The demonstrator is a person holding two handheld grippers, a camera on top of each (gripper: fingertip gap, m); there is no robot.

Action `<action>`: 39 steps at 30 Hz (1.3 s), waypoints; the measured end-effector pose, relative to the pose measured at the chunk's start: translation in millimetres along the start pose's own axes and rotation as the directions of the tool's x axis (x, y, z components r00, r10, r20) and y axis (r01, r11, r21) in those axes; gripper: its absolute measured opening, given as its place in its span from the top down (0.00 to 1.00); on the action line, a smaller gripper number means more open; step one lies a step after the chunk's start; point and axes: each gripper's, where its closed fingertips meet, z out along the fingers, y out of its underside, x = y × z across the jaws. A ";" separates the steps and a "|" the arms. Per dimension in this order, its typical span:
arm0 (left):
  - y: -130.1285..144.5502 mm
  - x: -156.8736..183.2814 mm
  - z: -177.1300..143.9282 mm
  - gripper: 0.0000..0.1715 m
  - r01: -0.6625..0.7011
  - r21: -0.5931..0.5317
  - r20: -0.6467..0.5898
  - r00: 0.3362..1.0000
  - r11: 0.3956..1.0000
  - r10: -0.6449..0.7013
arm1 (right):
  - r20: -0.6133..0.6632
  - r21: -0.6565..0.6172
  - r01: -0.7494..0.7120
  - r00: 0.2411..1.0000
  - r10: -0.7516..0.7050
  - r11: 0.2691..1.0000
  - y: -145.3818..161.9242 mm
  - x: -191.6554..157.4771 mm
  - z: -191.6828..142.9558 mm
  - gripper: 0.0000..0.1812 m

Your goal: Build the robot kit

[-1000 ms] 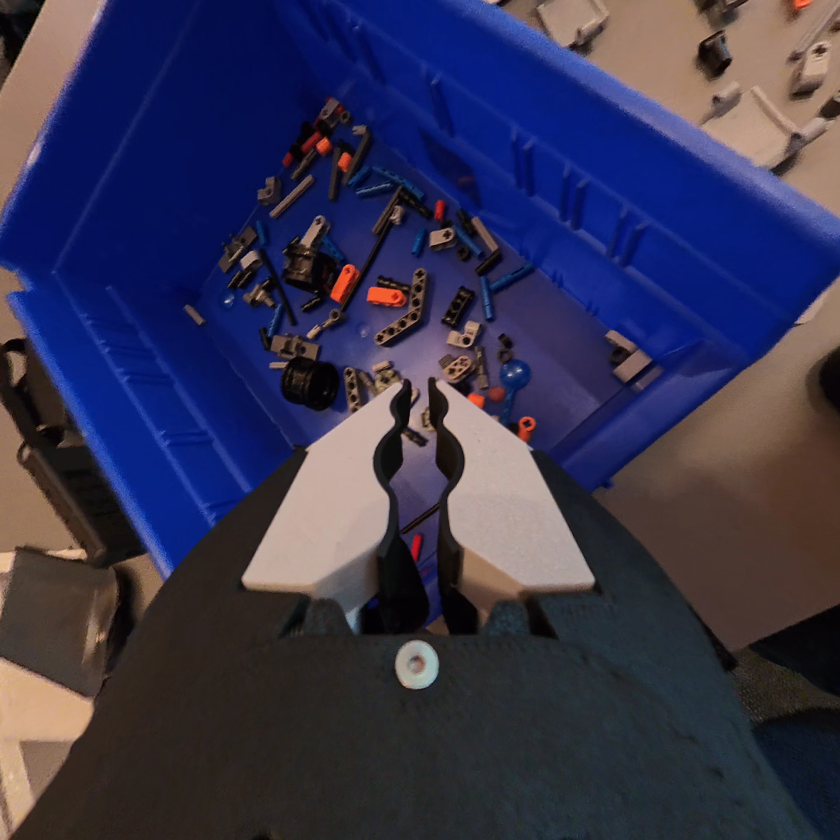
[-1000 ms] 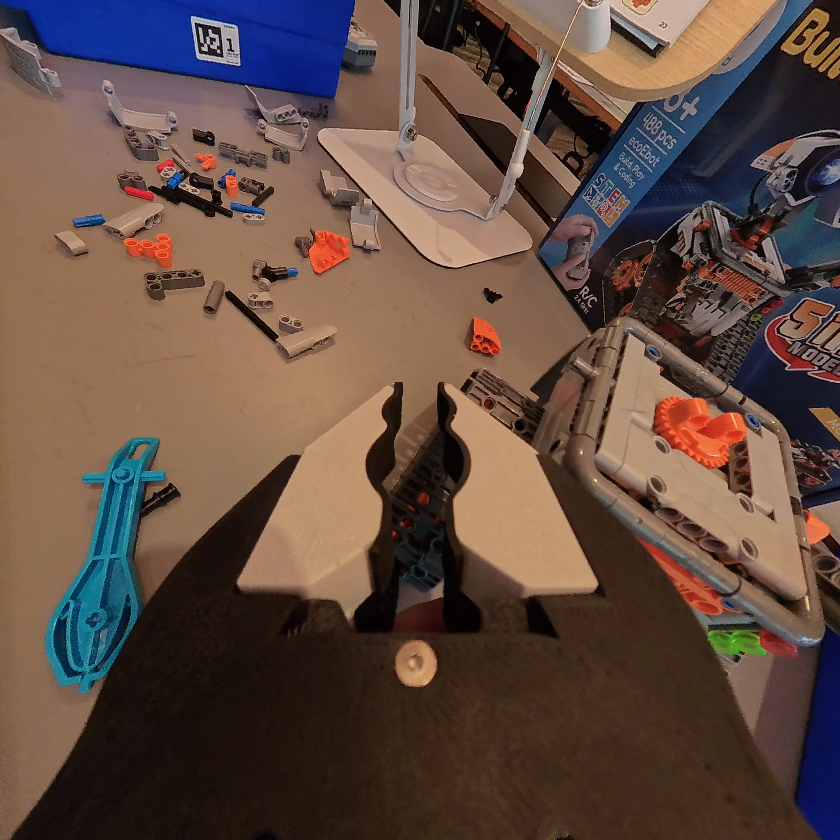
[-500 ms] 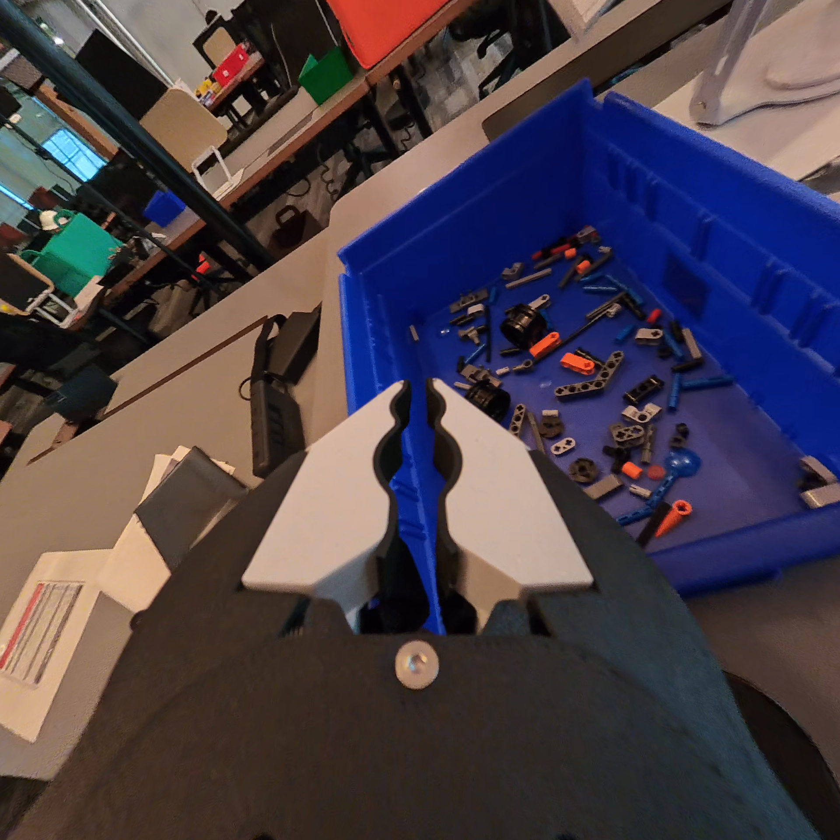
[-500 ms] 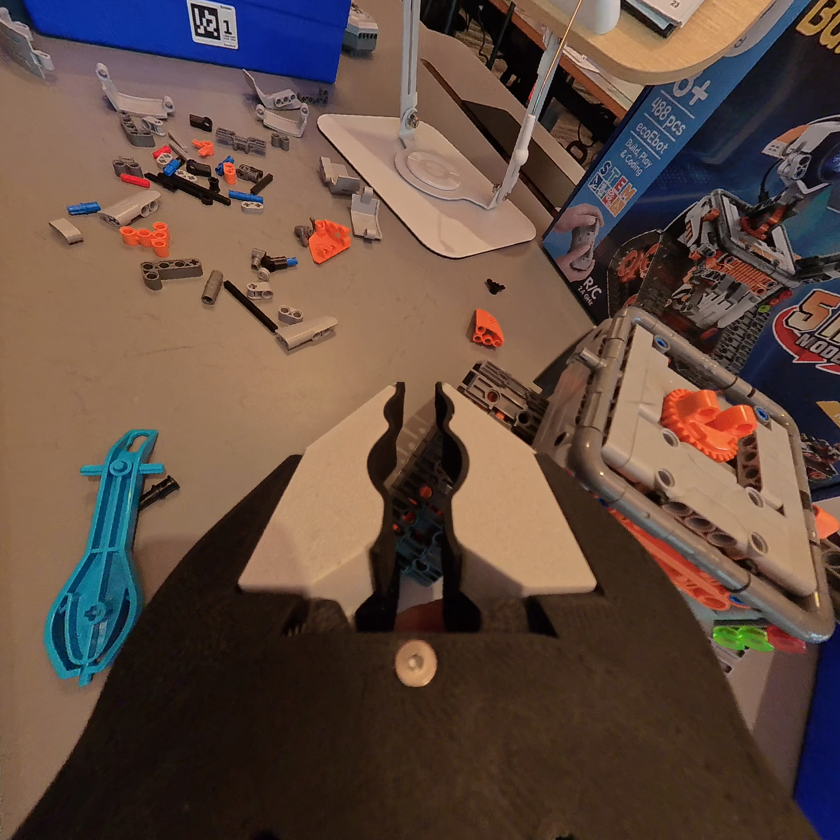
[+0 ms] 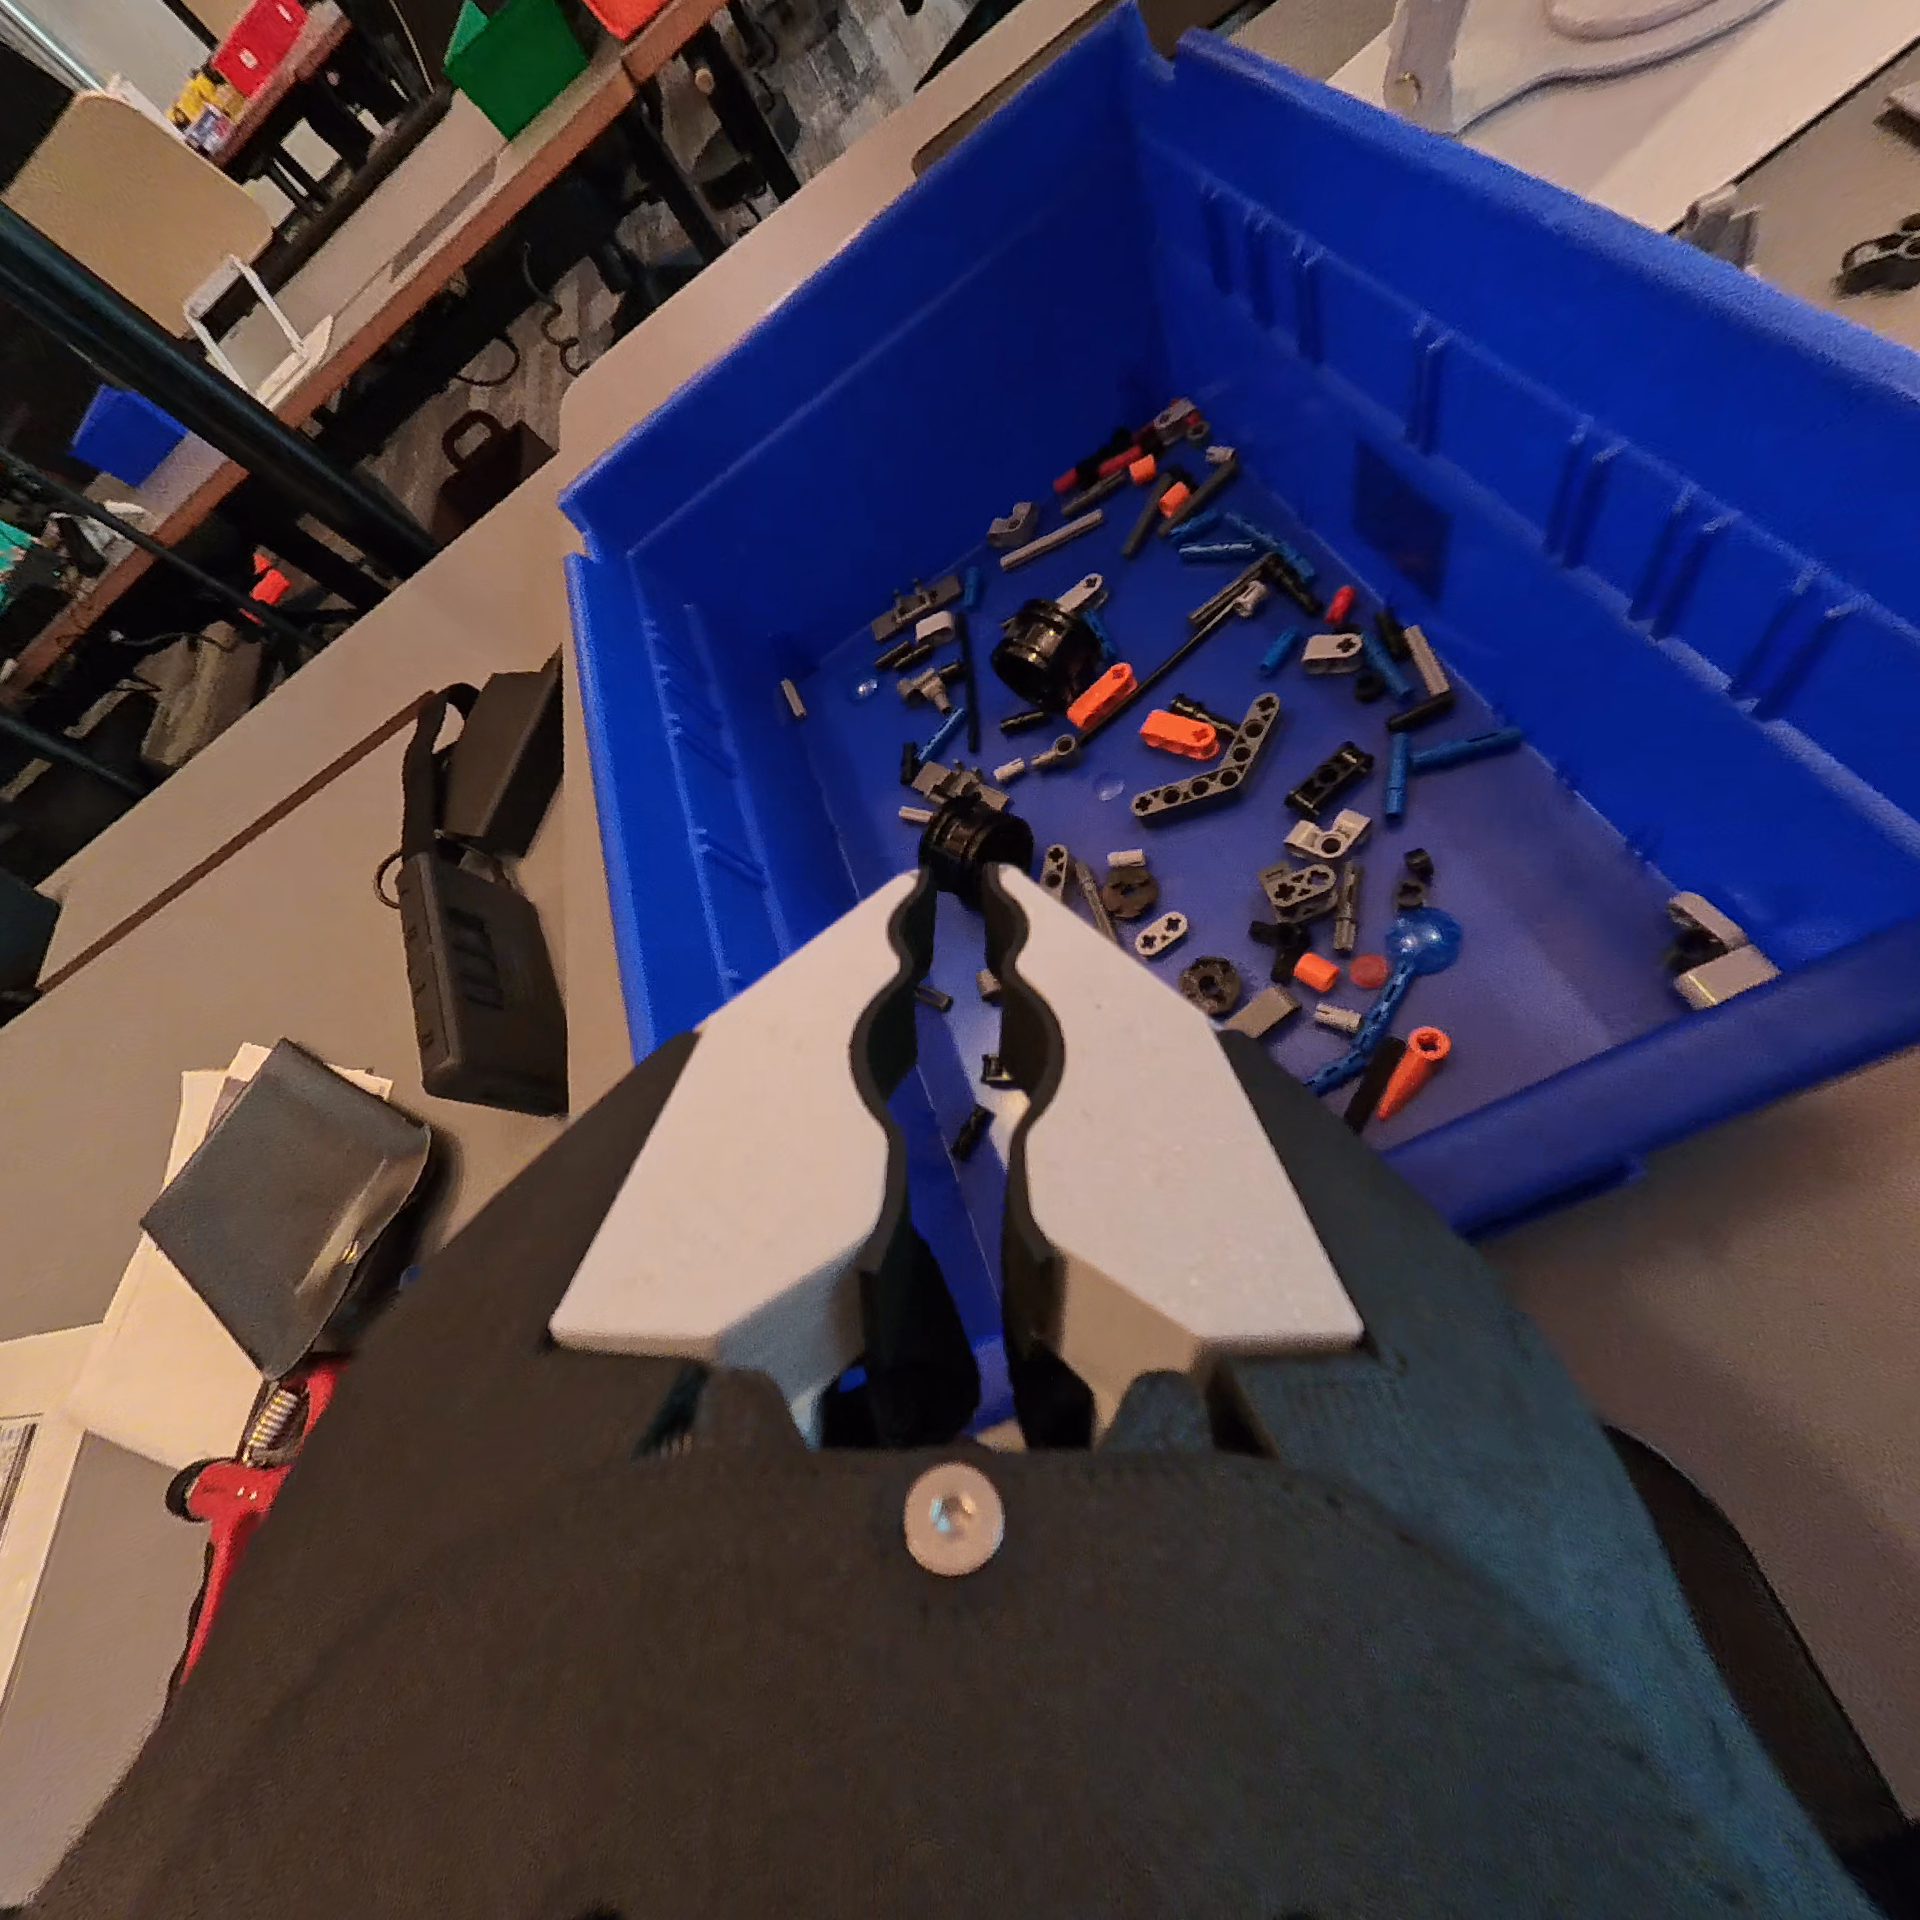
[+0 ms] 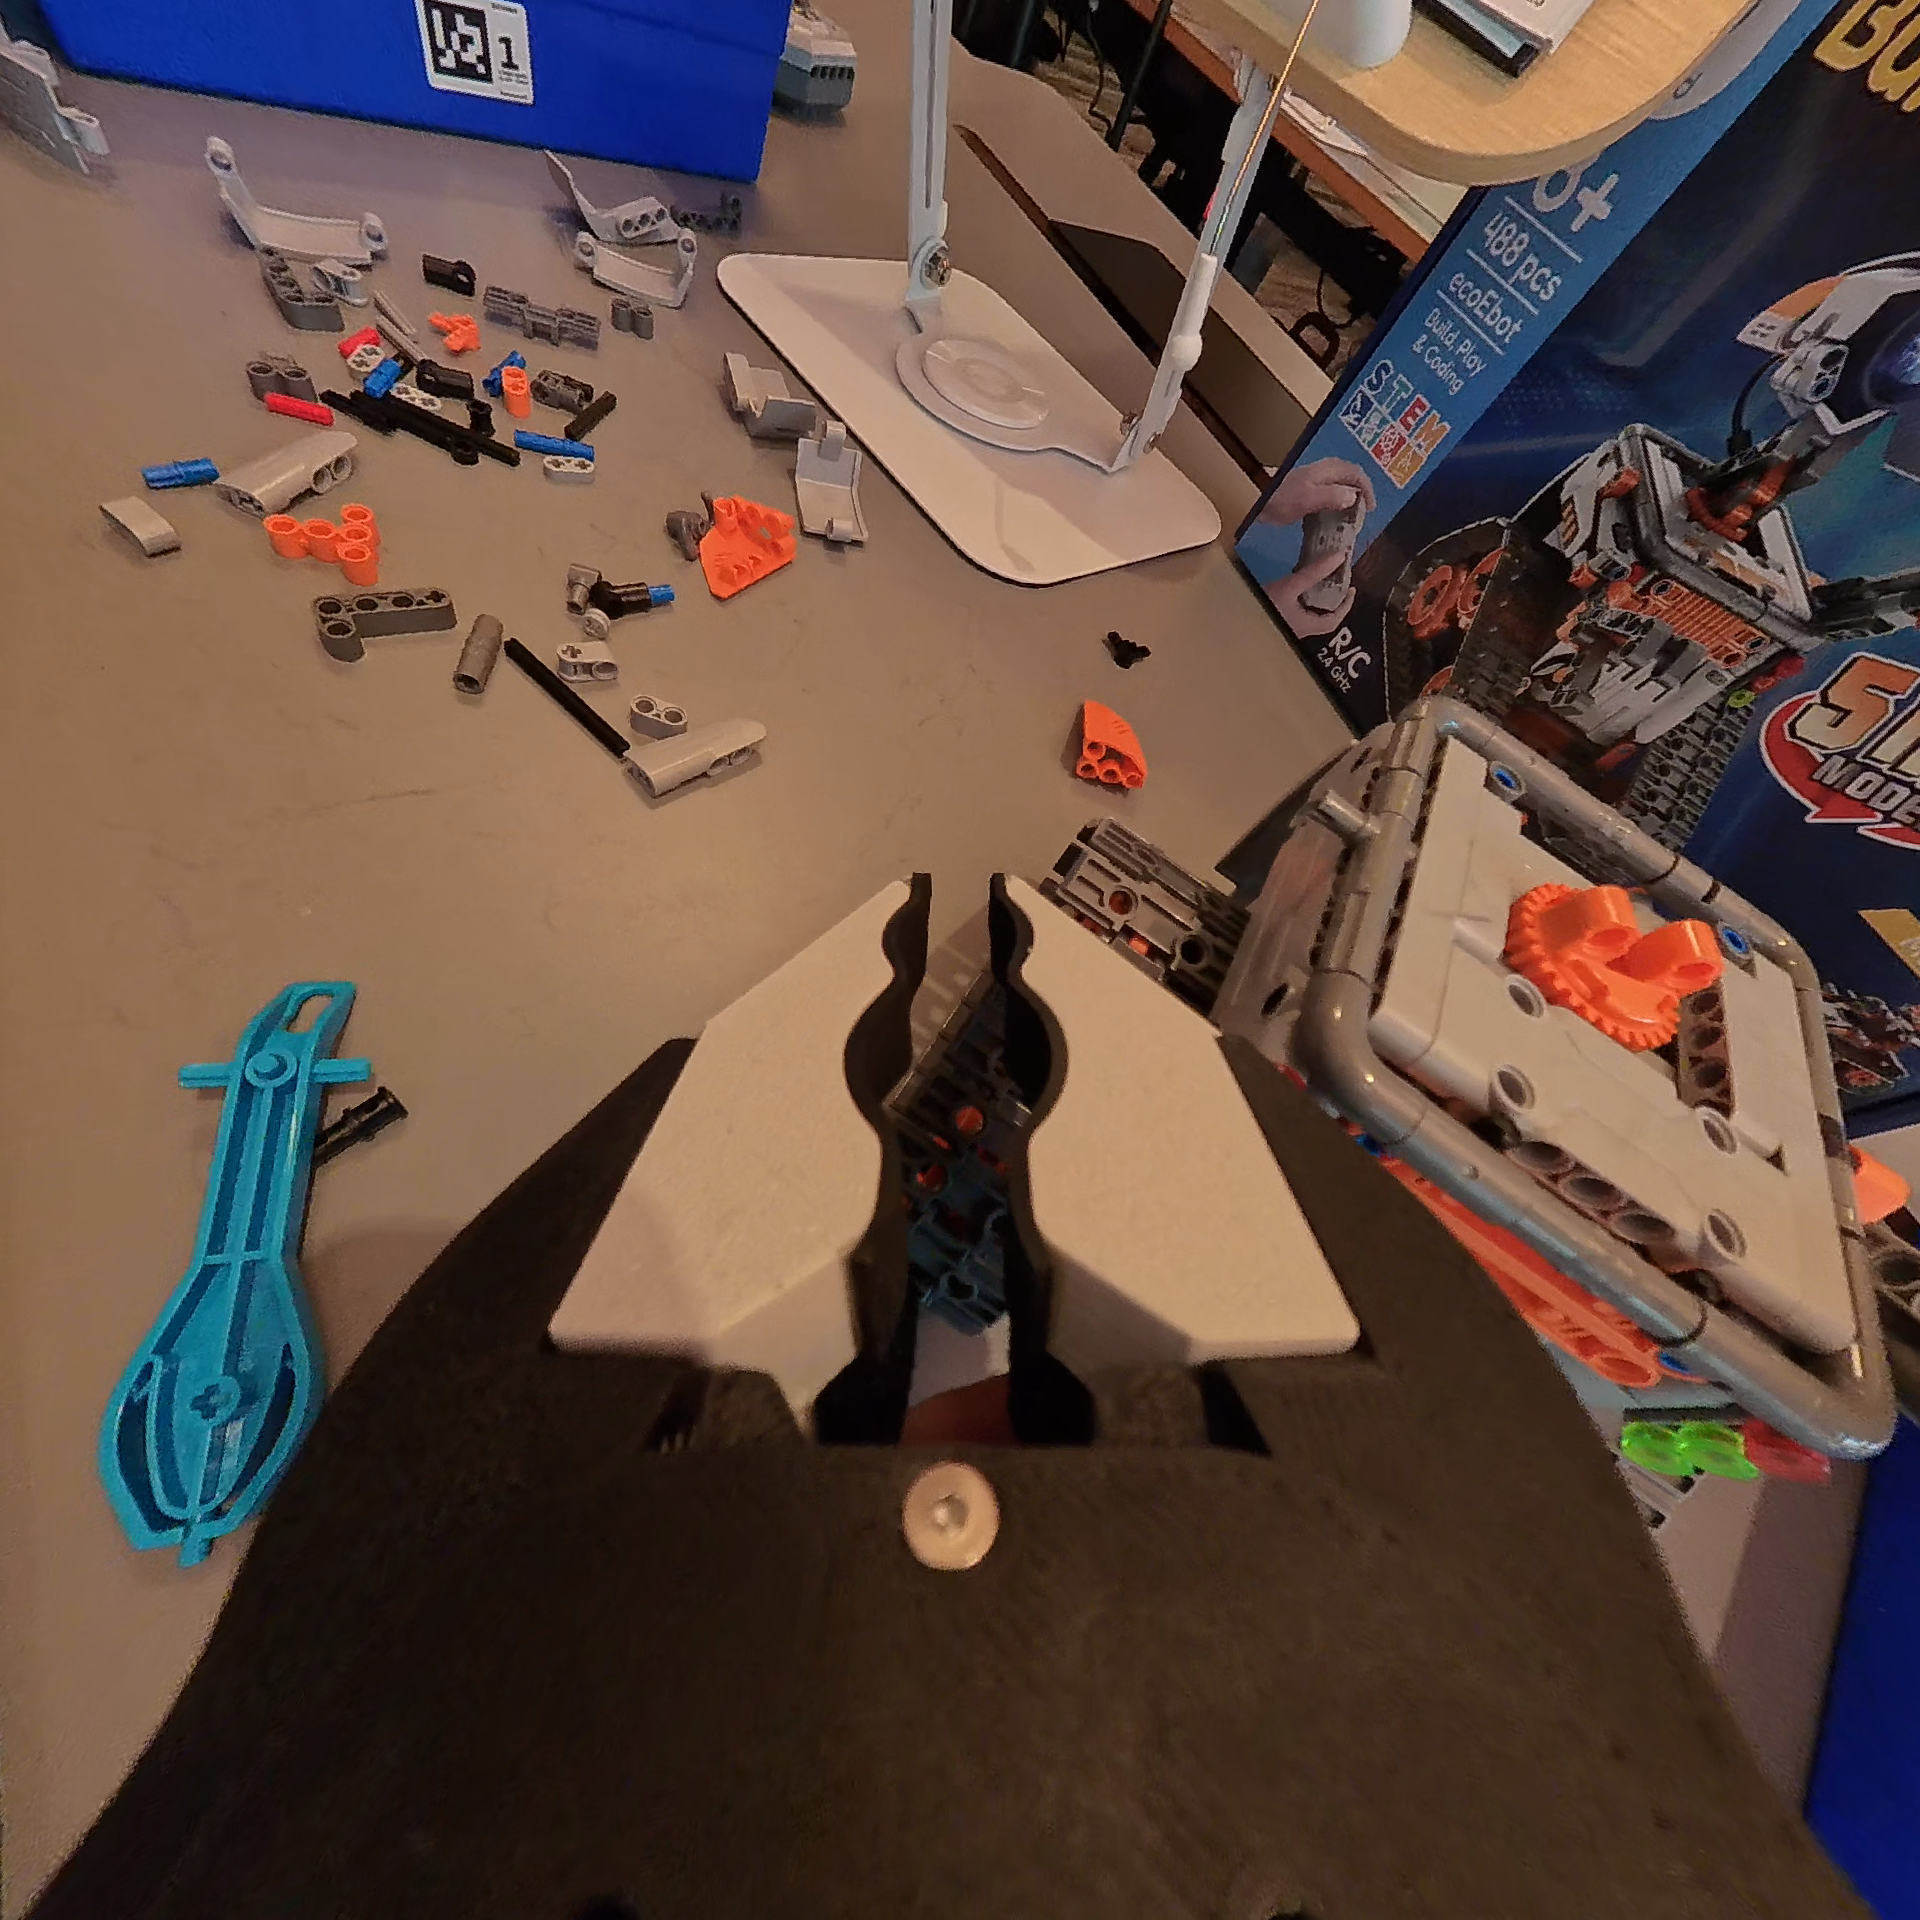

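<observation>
My left gripper hangs over the near-left corner of a blue bin, its jaws a narrow gap apart with nothing between them. A small black wheel lies on the bin floor just beyond the tips, among several small black, grey, blue and orange building pieces. A second black wheel lies farther in. My right gripper is shut on a grey, blue and orange beam part of a built model. The model's grey framed panel carries an orange gear to the right.
On the table in the right wrist view: a teal plastic tool at left, scattered loose pieces, an orange piece, a white lamp base, a printed product box. Left of the bin: a black adapter and a grey pouch. My right fingertips sit around 55 cm from my left ones. The small black wheel lies around 9 cm away from my left fingertips.
My left gripper has swung back over the bin's corner toward the black wheel, and its jaws have parted slightly. My right gripper has held the model almost still.
</observation>
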 end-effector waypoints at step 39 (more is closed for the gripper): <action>32.9 4.4 27.1 0.94 -0.039 -0.334 -0.058 0.998 0.942 0.020 | 0.054 0.087 0.102 0.993 -0.107 0.991 -29.4 -23.0 -6.1 0.94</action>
